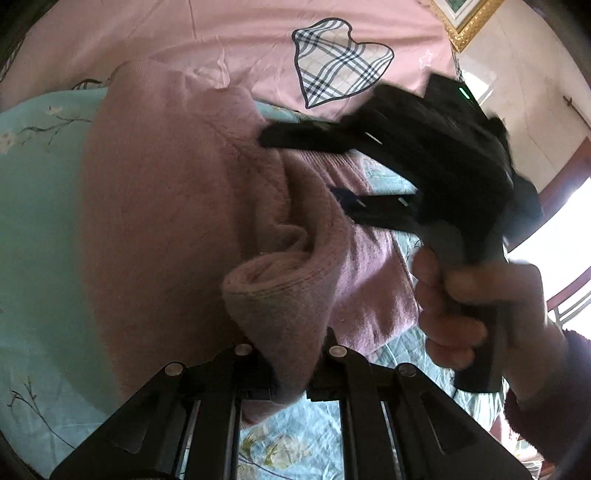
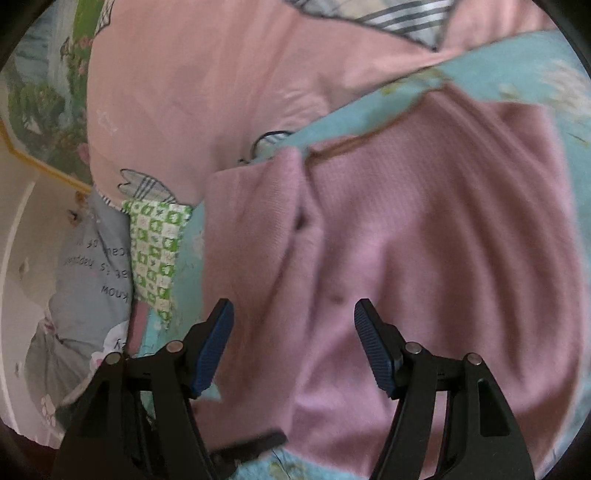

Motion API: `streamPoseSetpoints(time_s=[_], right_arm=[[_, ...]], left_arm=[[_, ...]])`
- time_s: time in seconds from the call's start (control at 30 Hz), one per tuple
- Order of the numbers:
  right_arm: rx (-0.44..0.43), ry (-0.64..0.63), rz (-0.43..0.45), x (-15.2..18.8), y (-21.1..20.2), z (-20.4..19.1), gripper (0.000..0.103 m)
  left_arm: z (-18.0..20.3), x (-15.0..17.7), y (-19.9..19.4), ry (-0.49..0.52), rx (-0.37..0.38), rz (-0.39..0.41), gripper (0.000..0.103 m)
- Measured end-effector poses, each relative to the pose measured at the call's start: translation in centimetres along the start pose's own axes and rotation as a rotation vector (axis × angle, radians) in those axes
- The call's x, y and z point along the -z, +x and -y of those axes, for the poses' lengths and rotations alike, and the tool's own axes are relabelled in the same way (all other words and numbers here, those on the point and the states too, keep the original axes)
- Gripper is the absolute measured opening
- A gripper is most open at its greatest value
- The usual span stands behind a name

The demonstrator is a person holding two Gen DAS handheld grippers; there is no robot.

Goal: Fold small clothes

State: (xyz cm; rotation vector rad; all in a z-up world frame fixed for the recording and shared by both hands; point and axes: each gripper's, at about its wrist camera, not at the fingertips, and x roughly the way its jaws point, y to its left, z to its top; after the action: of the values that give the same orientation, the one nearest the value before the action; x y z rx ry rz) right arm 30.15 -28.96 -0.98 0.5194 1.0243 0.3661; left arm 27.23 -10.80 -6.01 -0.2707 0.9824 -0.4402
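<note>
The left gripper (image 1: 291, 369) pinches a pink sweater (image 1: 166, 206) fold, mid-fold. The right gripper (image 2: 293, 343) hovers wide open, empty. Next: it needs a grip.

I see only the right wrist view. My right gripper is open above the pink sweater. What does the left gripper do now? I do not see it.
Observer: The left gripper is shut on a rolled edge of the pink sweater, close to its camera.
Operator: Where is my right gripper compared to that fold?
Observer: In the left wrist view, the right gripper is beyond the fold, with one finger resting against the sweater's upper part.
Operator: What lies under the sweater on that side?
Observer: A light blue floral quilt, and behind it a pink sheet with a plaid heart.
</note>
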Motion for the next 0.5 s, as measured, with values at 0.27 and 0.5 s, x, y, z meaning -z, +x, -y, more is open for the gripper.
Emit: streamPoseSetpoints(time_s=[0.27, 0.5], right_arm=[[0.023, -0.111, -0.060, -3.0, 4.9, -3.3, 0.014], [-0.091, -0.190, 0.088, -3.6, -3.4, -4.6, 0.014]], left_arm=[[1.4, 0.0, -1.4, 0.029, -0.013, 0.020, 0.008], [6.2, -1.3, -1.5, 0.131, 0.097, 0.040, 0.008]])
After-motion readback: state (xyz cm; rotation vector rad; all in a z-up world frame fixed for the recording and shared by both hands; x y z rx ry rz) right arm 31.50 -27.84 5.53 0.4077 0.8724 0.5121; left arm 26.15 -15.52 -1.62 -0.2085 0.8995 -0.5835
